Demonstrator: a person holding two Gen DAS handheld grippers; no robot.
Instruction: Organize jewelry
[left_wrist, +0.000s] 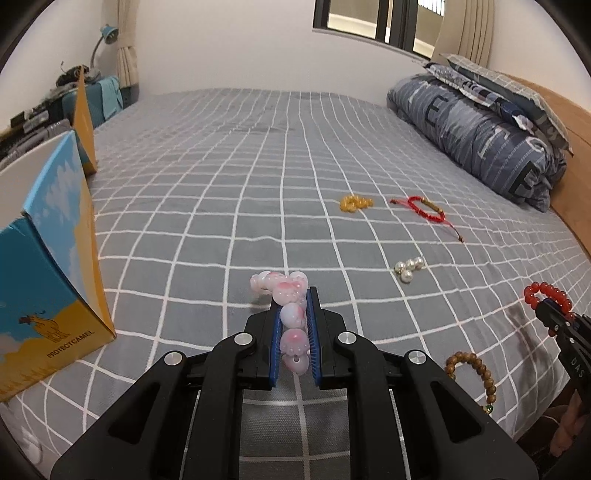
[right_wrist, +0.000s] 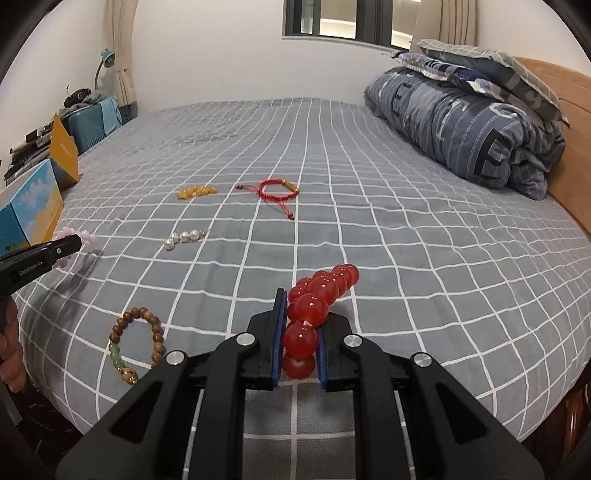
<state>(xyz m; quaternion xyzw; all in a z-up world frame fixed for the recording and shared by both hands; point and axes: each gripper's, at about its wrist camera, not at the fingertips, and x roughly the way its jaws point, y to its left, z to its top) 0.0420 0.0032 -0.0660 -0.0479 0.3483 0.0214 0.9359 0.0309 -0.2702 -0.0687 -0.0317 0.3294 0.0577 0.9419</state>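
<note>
We had the left gripper (left_wrist: 294, 314) clamped on the pink-and-white bead bracelet (left_wrist: 286, 295), whose beads sat between the blue pads (left_wrist: 275, 343) with the rest of the loop sticking out past the tips, just above the grey checked bedsheet (left_wrist: 221, 184). Our right gripper (right_wrist: 303, 317) was clamped on the red bead bracelet (right_wrist: 319, 291) in the same way, a few beads pinched between the pads and the loop reaching forward over the sheet.

To the left of the left gripper stood the open blue-and-yellow box (left_wrist: 51, 266), its flaps up, at the bed's left edge. The other pieces lay on the sheet: the wooden bead bracelet (right_wrist: 136, 343) near the close edge, between our two grippers; the pearl piece (right_wrist: 184, 238) farther out; beyond it the amber bead cluster (right_wrist: 195, 192) with the red cord bracelet (right_wrist: 277, 190) just to its right. They were all apart from one another. At the far right, a folded blue quilt (right_wrist: 461, 118) and pillows lay against the wooden headboard (right_wrist: 569, 155).
</note>
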